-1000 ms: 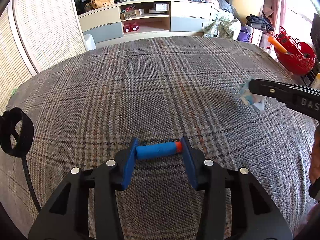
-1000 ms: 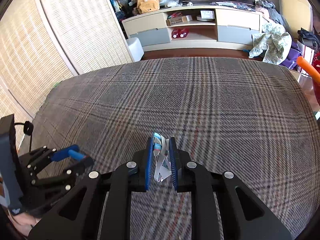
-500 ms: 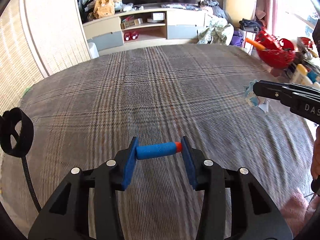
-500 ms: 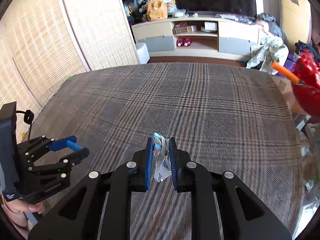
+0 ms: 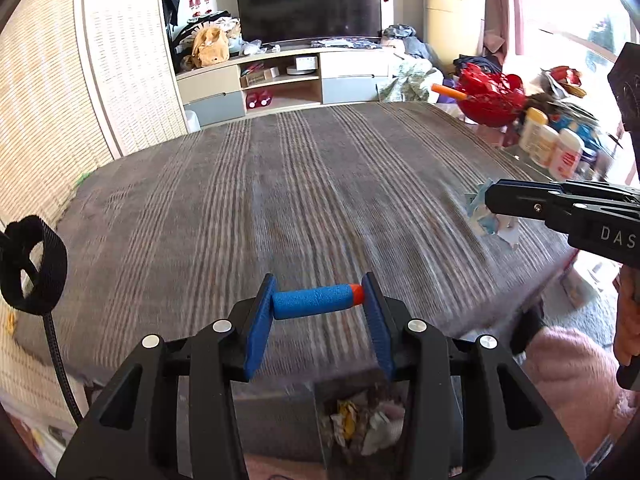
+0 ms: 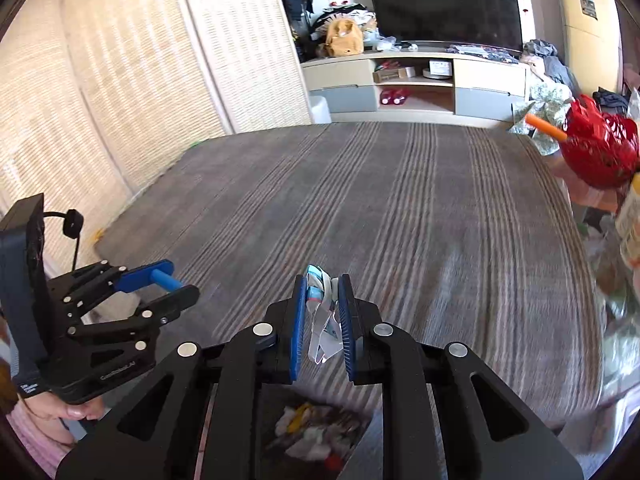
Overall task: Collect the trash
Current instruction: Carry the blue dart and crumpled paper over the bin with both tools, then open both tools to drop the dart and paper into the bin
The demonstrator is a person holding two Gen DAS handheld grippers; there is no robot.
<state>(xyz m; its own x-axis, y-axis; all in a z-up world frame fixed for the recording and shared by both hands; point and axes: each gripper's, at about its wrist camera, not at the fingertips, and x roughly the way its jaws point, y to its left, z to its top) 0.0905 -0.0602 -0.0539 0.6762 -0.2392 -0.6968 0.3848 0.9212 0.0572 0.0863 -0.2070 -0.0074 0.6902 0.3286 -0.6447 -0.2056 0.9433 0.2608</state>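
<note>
Clamping a blue foam dart with an orange tip (image 5: 318, 299) crosswise between its blue pads, your left gripper (image 5: 318, 312) hung over the near edge of the grey plaid bedspread (image 5: 304, 184), the dart's two ends pressed against the pads. Beside it, your right gripper (image 6: 322, 312) stood nearly closed on a crumpled white-and-blue paper wrapper (image 6: 320, 308), which poked out above and below the pads. Directly beneath both tools sat an open bin of mixed crumpled scraps (image 6: 316, 436), white and yellow pieces visible between the black finger arms. You kept a hand (image 6: 68, 412) in a pink sleeve under the left tool's body. A black strap loop (image 5: 30, 264) dangled at that tool's left side. Off the bed's right edge stood a red plastic basket (image 6: 600, 148) with an orange stick (image 6: 546, 127) poking from it, plus pale jars (image 5: 550, 144). Farther back stood a low cream media cabinet (image 6: 416, 80) carrying a dark television (image 6: 444, 8), with woven cream panels (image 6: 120, 80) lining the left wall.
</note>
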